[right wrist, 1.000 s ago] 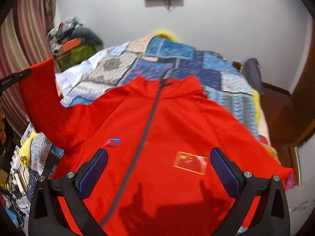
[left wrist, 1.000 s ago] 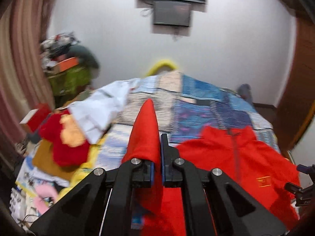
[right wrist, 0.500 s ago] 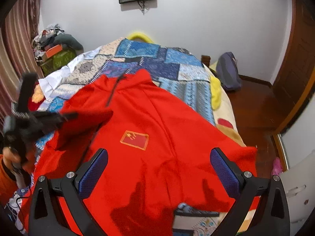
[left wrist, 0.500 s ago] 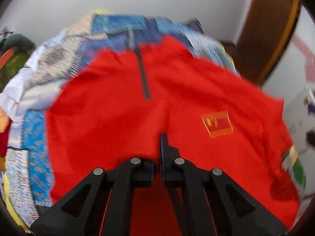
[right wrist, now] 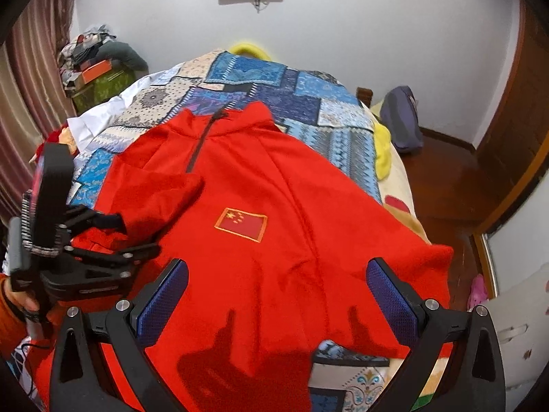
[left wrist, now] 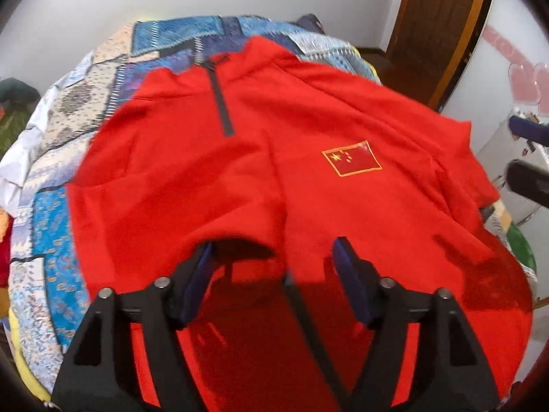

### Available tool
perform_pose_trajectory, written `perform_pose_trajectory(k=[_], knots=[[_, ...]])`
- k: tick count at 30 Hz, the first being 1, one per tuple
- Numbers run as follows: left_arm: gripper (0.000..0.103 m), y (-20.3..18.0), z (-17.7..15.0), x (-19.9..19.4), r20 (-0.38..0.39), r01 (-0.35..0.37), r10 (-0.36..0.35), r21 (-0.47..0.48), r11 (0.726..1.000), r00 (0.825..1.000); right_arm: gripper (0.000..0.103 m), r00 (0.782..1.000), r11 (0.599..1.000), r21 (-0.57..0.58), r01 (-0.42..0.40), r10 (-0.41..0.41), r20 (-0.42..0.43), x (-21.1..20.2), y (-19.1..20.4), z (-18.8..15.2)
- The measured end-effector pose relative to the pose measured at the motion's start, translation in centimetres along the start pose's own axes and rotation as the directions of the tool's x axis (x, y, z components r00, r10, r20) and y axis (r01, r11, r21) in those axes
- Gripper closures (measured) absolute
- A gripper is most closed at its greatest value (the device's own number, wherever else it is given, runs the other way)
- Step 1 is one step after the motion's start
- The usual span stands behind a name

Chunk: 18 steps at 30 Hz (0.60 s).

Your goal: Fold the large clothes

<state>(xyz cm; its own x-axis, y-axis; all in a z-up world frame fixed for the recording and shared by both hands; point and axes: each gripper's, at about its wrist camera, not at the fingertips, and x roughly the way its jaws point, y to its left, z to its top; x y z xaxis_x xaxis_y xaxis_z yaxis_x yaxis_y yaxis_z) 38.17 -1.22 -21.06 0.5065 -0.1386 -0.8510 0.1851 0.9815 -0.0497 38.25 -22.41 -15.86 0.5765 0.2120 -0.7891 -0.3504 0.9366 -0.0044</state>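
Observation:
A large red zip-neck top (left wrist: 240, 178) with a flag patch (left wrist: 351, 158) lies face up on the patchwork bedspread (left wrist: 51, 247); it also shows in the right wrist view (right wrist: 281, 240). Its left sleeve (right wrist: 154, 199) is folded across the chest. My left gripper (left wrist: 274, 257) is open and empty just above the folded sleeve; it also shows in the right wrist view (right wrist: 137, 233). My right gripper (right wrist: 278, 281) is open and empty above the top's lower right part.
The bed's right edge (right wrist: 405, 206) drops to a wooden floor with a purple bag (right wrist: 401, 120). Loose clothes (right wrist: 68, 137) lie at the bed's left. A cluttered stack (right wrist: 96, 68) stands in the far left corner. A wooden door (left wrist: 439, 27) is at the right.
My left gripper carried the red sleeve from the left across the top, then opened and let it go. The right gripper stayed open and pulled back a little.

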Motion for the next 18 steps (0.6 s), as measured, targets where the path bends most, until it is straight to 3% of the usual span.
perform_pose_trajectory(k=[4, 7, 10, 14, 18], knots=[[0.015, 4.5, -0.4, -3.5, 0.059, -0.03, 0.035, -0.081, 0.996, 0.998, 0.0, 0.999, 0.999, -0.042, -0.01, 0.012, 0.031, -0.5, 2.6, 1.0], [0.015, 9.4, -0.6, -4.9, 0.084, -0.068, 0.085, -0.185, 0.98, 0.993, 0.0, 0.999, 0.997, -0.068, -0.02, 0.023, 0.042, -0.3, 4.4, 1.6], [0.015, 14.6, -1.5, -4.1, 0.044, -0.093, 0.112, -0.301, 0.949, 0.993, 0.0, 0.999, 0.996, -0.088, -0.029, 0.032, 0.027, 0.7, 6.2, 2.1], [0.016, 19.6, -4.1, -0.9, -0.037, -0.062, 0.05, -0.442, 0.895, 0.998, 0.0, 0.999, 0.991, -0.119, -0.053, 0.051, -0.019, 3.3, 9.0, 2.7], [0.025, 21.0, -6.3, 2.9, -0.092, 0.001, -0.057, -0.519, 0.855, 0.994, 0.0, 0.996, 0.985, -0.161, -0.065, 0.054, -0.072, 6.1, 11.4, 2.8]])
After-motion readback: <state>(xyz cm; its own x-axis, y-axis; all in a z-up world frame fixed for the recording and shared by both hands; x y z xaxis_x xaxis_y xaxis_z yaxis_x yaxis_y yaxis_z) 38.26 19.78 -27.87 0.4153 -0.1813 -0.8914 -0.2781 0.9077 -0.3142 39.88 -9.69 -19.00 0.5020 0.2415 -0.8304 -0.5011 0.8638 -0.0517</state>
